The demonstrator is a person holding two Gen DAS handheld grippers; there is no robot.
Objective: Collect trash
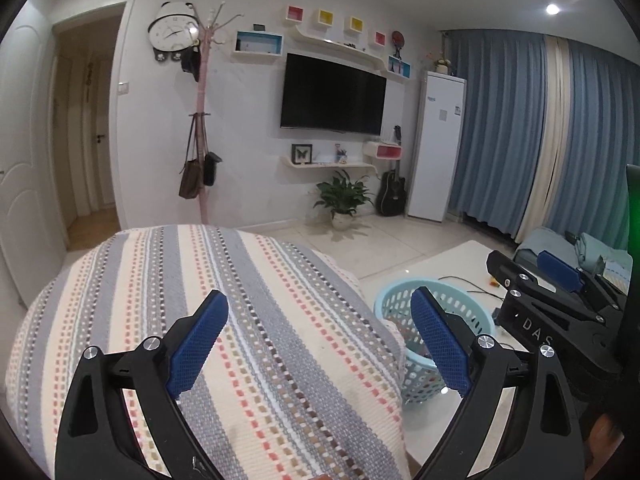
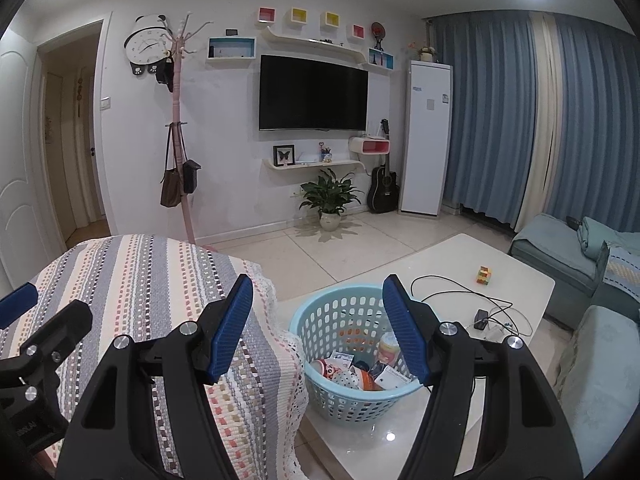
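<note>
A light blue plastic basket (image 2: 340, 400) stands on the white coffee table (image 2: 440, 264) and holds several pieces of trash (image 2: 360, 368), packets and small cups. My right gripper (image 2: 318, 282) is open above the basket's near left rim, with nothing between its blue pads. My left gripper (image 1: 320, 300) is open and empty over the striped woven cover (image 1: 260, 300). The basket (image 1: 416, 380) lies partly behind its right finger. The right gripper (image 1: 524, 264) shows at the right edge of the left wrist view. The left gripper (image 2: 44, 308) shows at the left edge of the right wrist view.
A coloured cube (image 2: 484, 276), black cables and a small black box (image 2: 480, 318) lie on the table beyond the basket. A teal sofa (image 2: 600, 360) runs along the right. Tiled floor, a potted plant (image 2: 330, 200), a pink coat stand (image 2: 180, 160) and a wall-mounted TV lie ahead.
</note>
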